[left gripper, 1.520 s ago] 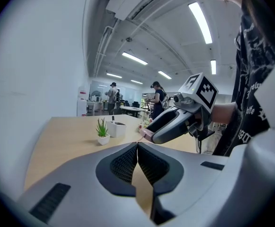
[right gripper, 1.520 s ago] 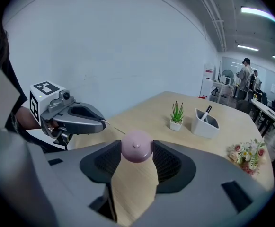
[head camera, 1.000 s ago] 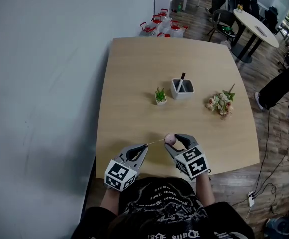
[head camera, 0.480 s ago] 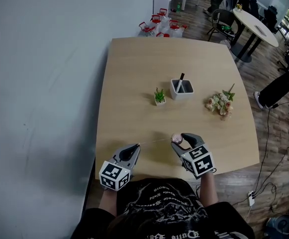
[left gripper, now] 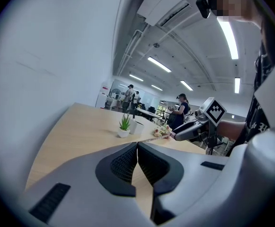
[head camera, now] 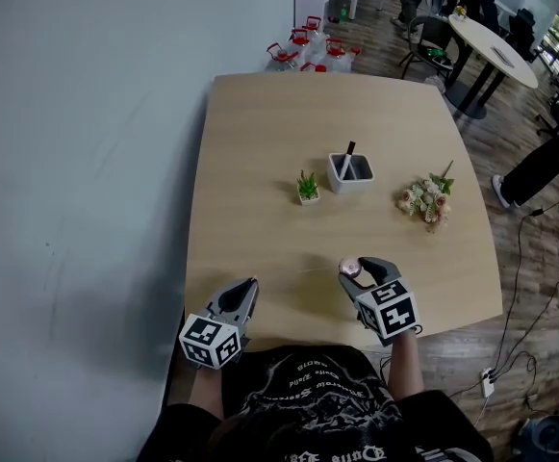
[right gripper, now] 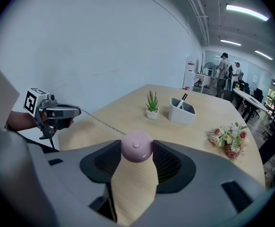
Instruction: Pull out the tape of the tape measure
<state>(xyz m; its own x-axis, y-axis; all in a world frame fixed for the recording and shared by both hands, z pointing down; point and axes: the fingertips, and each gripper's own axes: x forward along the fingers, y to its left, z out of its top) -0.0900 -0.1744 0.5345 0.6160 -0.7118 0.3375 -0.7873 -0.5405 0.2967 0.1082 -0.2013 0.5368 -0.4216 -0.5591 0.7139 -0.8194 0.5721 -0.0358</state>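
Observation:
A small round pink tape measure (head camera: 349,268) is clamped between the jaws of my right gripper (head camera: 356,266), just above the front of the wooden table (head camera: 260,133). In the right gripper view the pink case (right gripper: 137,146) fills the gap of that gripper (right gripper: 137,149). A thin tape (right gripper: 102,123) stretches from the case to my left gripper (right gripper: 61,111). The left gripper (head camera: 251,284) is at the table's near left corner, shut on the tape's end. Seen from its own camera, the left gripper (left gripper: 137,146) has its pads pressed together, with the right gripper (left gripper: 190,130) off to the right.
A little potted plant (head camera: 308,188), a white pen holder (head camera: 352,171) and a bunch of flowers (head camera: 427,200) sit mid-table. A pale wall runs along the left. Water jugs (head camera: 310,48) stand on the floor behind the table. A round table (head camera: 495,51) and people are at the far right.
My left gripper has moved left and back toward the table's corner, and the right gripper has shifted a little to the right. The stretch of tape between them is longer.

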